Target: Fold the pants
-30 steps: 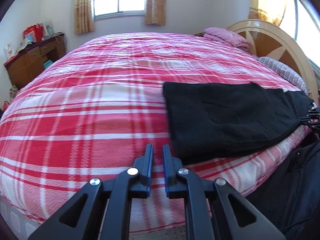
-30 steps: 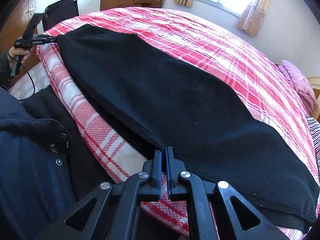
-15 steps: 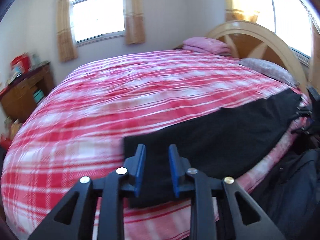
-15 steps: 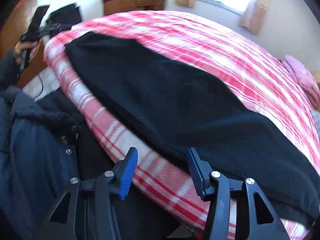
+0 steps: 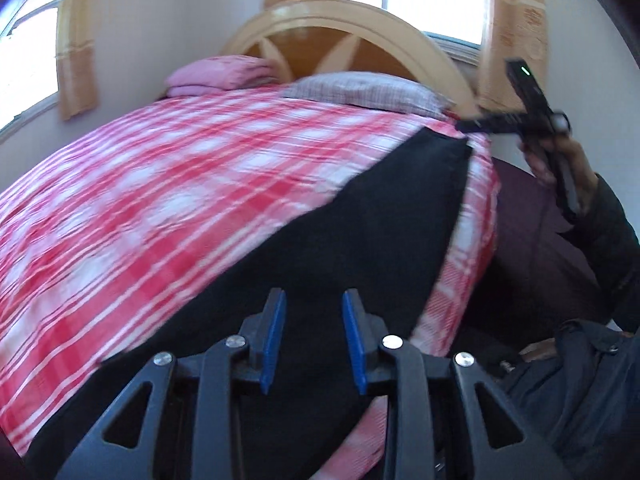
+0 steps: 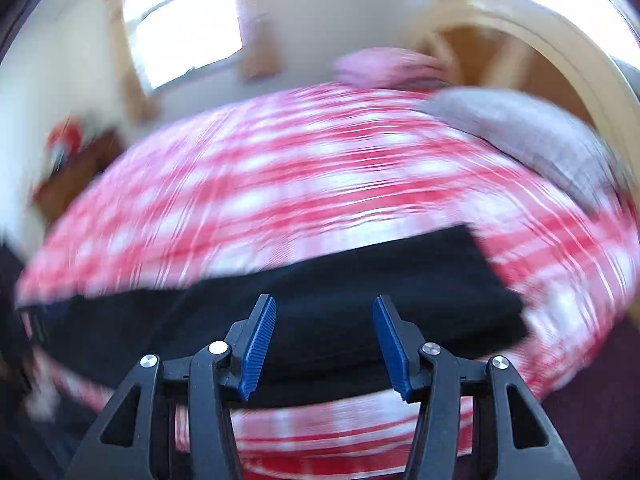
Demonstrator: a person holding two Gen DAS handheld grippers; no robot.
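Black pants [image 5: 360,240] lie flat along the near edge of a bed with a red and white plaid cover [image 5: 160,200]. My left gripper [image 5: 314,300] is open and empty, just above the pants' near end. The right gripper [image 5: 532,116] shows in the left wrist view, lifted off beside the pants' far end. In the blurred right wrist view the pants [image 6: 320,300] stretch left to right and my right gripper [image 6: 324,308] is open and empty above them.
A wooden arched headboard [image 5: 360,24] stands behind a grey pillow [image 5: 368,92] and a pink folded cloth [image 5: 224,76]. The person's dark jacket [image 5: 600,380] is at the bed's right side. A wooden dresser [image 6: 72,172] is blurred at the left.
Both grippers have opened and let go of the pants. The left one swung toward the headboard over the pants. The right one turned from looking along the pants to facing across the bed.
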